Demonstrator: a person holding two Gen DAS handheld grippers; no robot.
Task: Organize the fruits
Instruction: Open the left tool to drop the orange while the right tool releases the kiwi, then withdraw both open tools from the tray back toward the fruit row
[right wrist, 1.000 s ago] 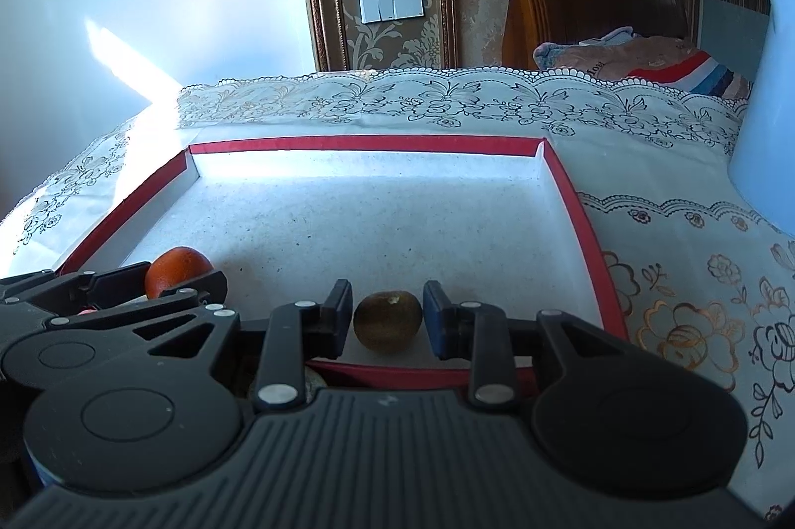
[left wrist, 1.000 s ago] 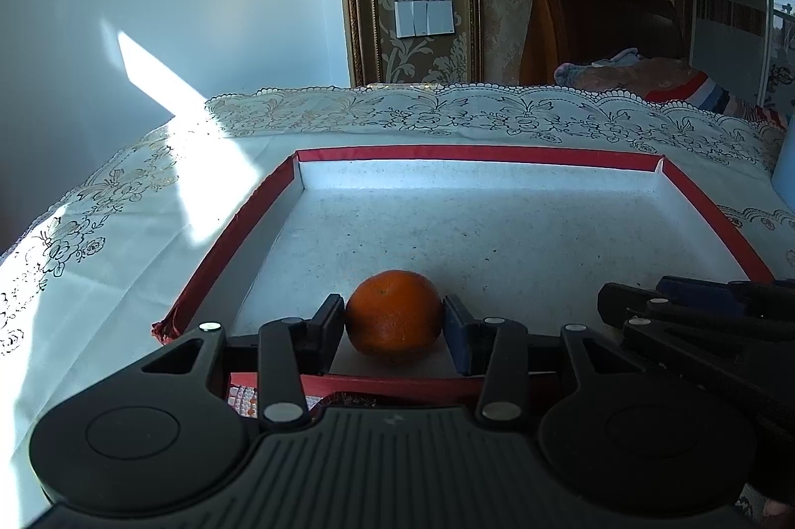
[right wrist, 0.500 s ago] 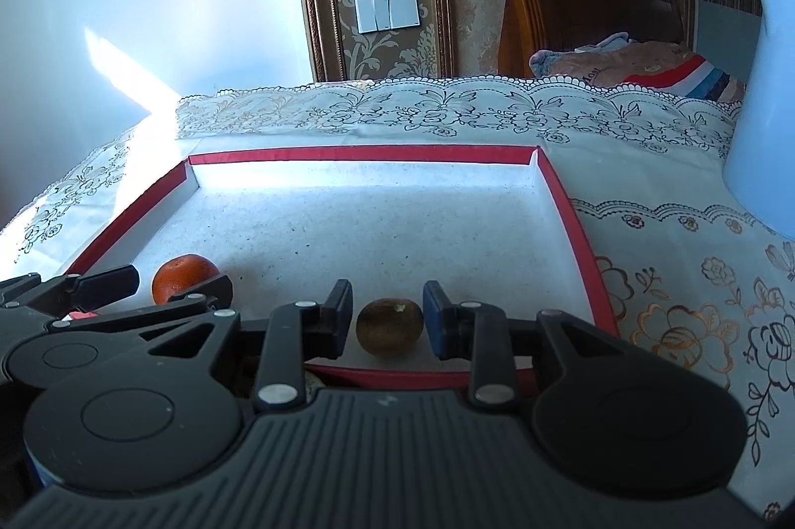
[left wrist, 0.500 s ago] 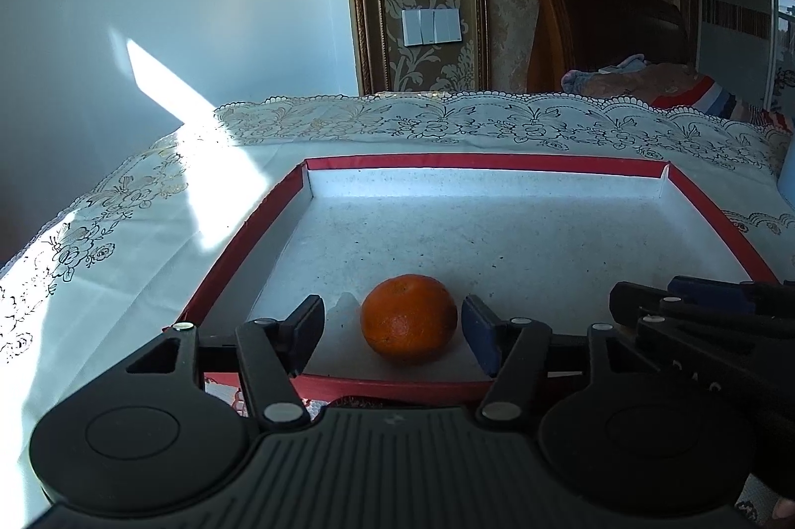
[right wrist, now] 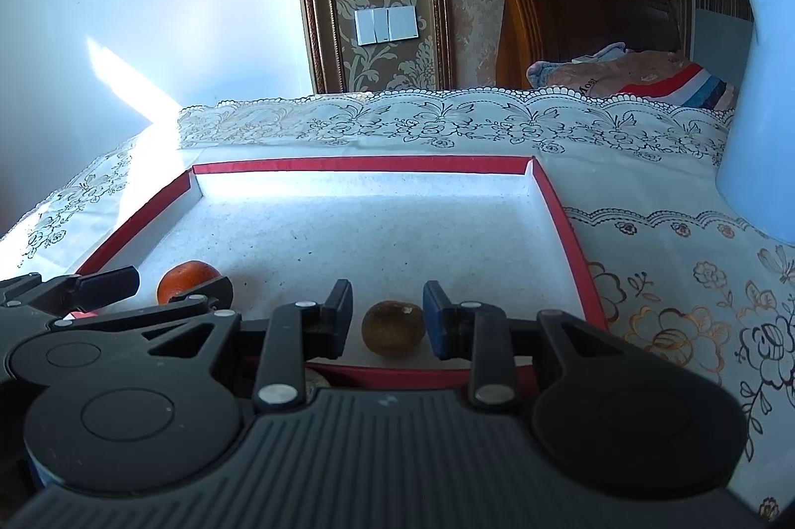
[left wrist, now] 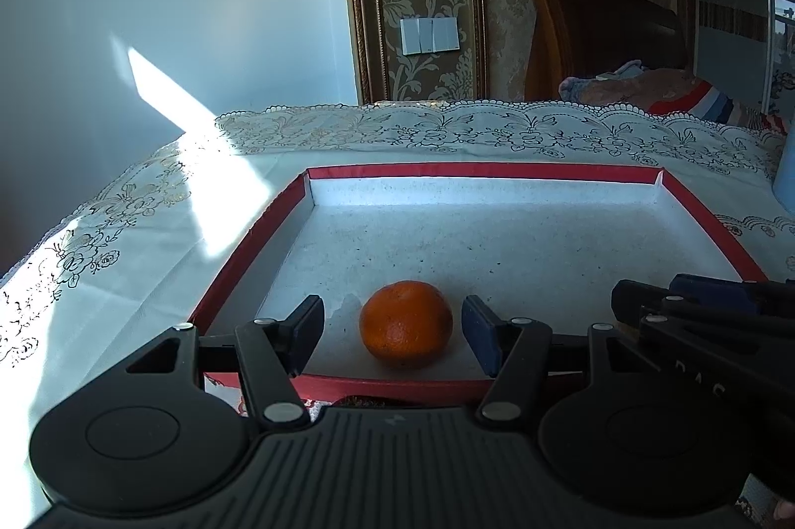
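An orange (left wrist: pixel 406 323) rests on the white floor of a red-rimmed tray (left wrist: pixel 477 172), near its front edge. My left gripper (left wrist: pixel 395 337) is open, its fingers standing apart on either side of the orange without touching it. A brown kiwi (right wrist: pixel 393 328) rests in the same tray (right wrist: pixel 357 166) near the front edge. My right gripper (right wrist: pixel 387 320) is open around the kiwi with small gaps on both sides. The orange also shows in the right wrist view (right wrist: pixel 185 275), beside the left gripper's fingers (right wrist: pixel 104 282).
The tray lies on a table with a lace-patterned cloth (right wrist: pixel 685 315). A pale blue jug (right wrist: pixel 765 121) stands to the right of the tray. A wooden headboard (left wrist: pixel 596 37) and bedding lie beyond the table. Sunlight falls on the table's left side.
Both grippers have opened. The left one let go of the orange and the right one let go of the kiwi; both fruits now rest in the tray. Both grippers drew back slightly.
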